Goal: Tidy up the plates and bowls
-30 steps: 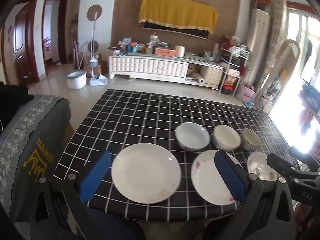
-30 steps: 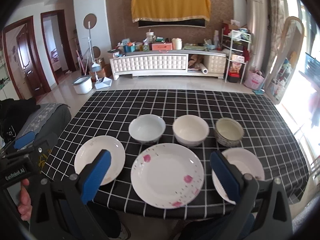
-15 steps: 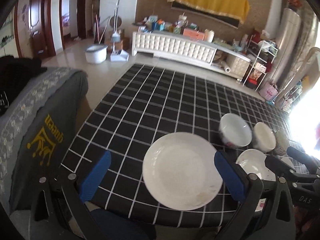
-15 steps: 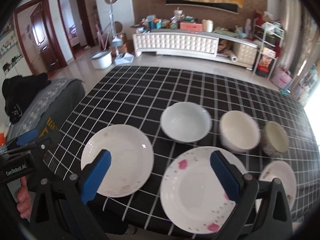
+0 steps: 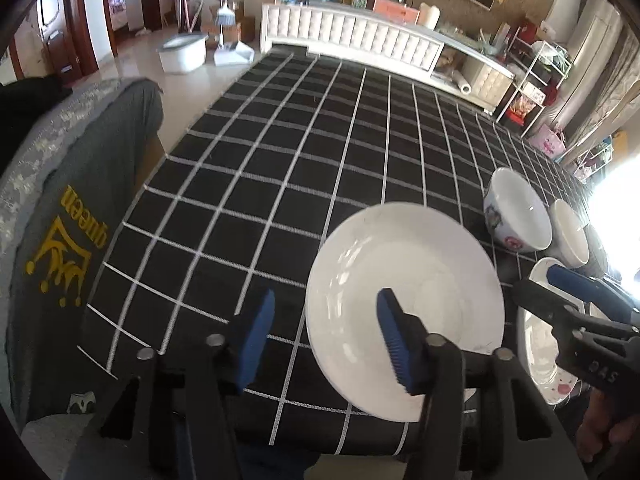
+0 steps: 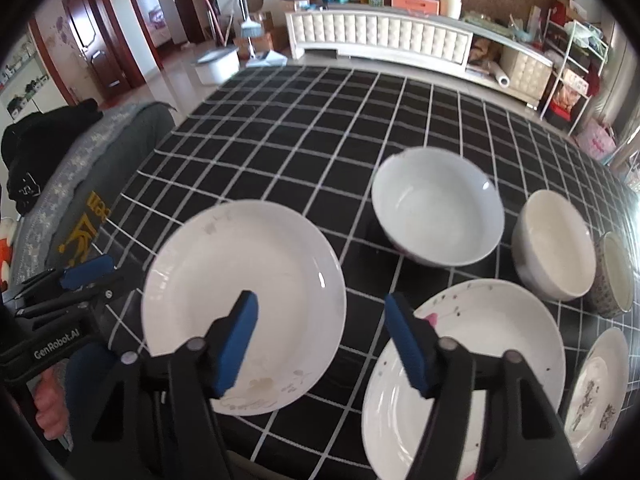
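Both grippers point steeply down at the near edge of a table (image 5: 304, 152) covered in a black cloth with white grid lines. The left gripper (image 5: 326, 338) has just been closing; its blue pads stand partly apart with nothing pressed between them. The left rim of the plain plate (image 5: 404, 292) lies in the gap, with the right pad over the dish and the left pad over bare cloth just beside the rim; whether either pad touches the plate cannot be told. The right gripper (image 6: 322, 340) has also just been closing and its pads remain apart, gripping nothing. In its view the left pad overlies the right part of the plain plate (image 6: 244, 288), the right pad overlies the left rim of the flowered plate (image 6: 480, 352), and the strip of cloth between the two plates shows in the gap. The flowered plate lies just right of the plain plate at the table's near edge, and a small plate (image 6: 600, 384) lies further right. Behind the plates, three bowls stand in a row: a large white bowl (image 6: 438, 206), a cream bowl (image 6: 556, 244), and a small patterned bowl (image 6: 614, 274). All dishes rest upright on the cloth, unstacked.
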The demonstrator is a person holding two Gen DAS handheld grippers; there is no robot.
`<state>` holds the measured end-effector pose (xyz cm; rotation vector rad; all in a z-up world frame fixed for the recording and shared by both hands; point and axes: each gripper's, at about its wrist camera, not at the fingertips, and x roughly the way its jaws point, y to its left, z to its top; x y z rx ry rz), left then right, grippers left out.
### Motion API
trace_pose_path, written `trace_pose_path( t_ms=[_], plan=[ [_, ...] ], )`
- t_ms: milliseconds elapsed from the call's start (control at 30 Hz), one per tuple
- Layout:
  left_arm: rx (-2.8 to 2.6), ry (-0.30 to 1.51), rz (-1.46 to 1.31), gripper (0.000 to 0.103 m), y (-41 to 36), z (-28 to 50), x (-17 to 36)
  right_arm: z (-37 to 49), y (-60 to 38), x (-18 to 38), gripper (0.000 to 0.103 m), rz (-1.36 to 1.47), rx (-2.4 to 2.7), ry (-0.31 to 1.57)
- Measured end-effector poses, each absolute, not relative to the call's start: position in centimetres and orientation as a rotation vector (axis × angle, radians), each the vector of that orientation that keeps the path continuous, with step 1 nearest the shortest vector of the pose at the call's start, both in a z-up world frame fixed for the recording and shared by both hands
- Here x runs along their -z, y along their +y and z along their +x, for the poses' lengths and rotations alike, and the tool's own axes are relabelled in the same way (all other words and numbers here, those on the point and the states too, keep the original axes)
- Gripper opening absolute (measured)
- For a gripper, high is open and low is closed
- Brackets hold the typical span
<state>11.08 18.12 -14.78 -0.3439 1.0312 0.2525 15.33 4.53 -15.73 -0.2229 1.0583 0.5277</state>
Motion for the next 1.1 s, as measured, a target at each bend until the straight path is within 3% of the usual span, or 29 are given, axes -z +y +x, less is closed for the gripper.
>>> trace_pose_path(
  t_ms=[100,233,367,500,700,1100],
  plan=[
    [-0.247,1.066,-0.364,0.035,18.6,11.2,16.1,15.7,4.8,16.8,0.057,-0.235,-0.53,1.081],
    [-0.249,1.122,-0.359,0.02,18.8,11.4,17.6,16.5,4.8,18.1,0.057,-0.241,-0.501,1.123],
    [-0.241,1.142,-0.364,0.02,19.2,11.6,18.5,17.0,4.9,19.2,0.052,-0.253,-0.492,1.144],
    [-0.224,1.156,-0.372,0.015,19.1,12.2,19.1,17.4,4.6,20.2,0.027,-0.226,-0.496,1.184],
    [-0.218,1.17,-0.357,0.01,18.8,12.5,18.9,17.2,4.5,20.8,0.021,-0.209,-0.496,1.206],
    [-0.236,1.142,-0.331,0.01,18.3,12.5,17.5,16.6,4.2,19.1,0.02,-0.168,-0.492,1.163]
  ],
)
